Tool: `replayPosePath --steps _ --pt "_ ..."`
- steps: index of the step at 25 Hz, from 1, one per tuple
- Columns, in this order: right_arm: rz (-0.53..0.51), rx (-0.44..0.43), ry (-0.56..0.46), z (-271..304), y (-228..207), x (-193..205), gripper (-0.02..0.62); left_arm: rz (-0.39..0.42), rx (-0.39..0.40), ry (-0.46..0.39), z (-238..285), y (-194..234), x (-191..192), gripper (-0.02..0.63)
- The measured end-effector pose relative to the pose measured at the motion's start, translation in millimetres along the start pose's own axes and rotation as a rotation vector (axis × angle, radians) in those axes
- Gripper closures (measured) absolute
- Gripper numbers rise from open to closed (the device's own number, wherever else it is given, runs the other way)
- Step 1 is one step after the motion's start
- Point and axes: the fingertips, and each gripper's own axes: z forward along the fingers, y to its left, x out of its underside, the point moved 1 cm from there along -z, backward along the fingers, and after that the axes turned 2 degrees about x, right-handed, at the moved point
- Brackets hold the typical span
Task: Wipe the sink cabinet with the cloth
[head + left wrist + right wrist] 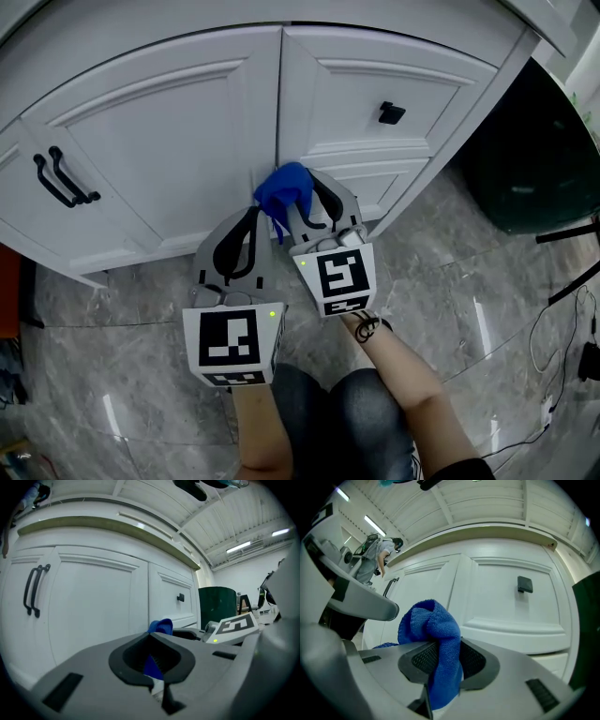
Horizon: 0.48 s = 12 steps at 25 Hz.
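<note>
Person is crouching on the grey floor (450,281), knees (337,412) tucked under, I'm guessing so both tongs are reaching the low part of the cabinet (169,141). The left tongs (255,214) are idling with tips pressed together (a strip of blue is showing through their gap, probably just cloth behind them). The right tongs (298,192), just beside them and further in, are pinching the blue cloth (281,187). It's bunching out past the tips, right against the seam between the doors.
</note>
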Motion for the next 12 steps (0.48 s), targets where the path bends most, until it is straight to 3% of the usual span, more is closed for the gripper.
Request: replayPosePath --steps 6,12 --pt "-0.030 -0.009 -0.028 0 -1 0 0.480 -0.019 -0.006 -0.037 -3 1 -7 0.606" --pt "-0.080 -0.033 -0.034 -2 -1 0 0.480 0.019 0.073 0.003 7 -16 1 0.606"
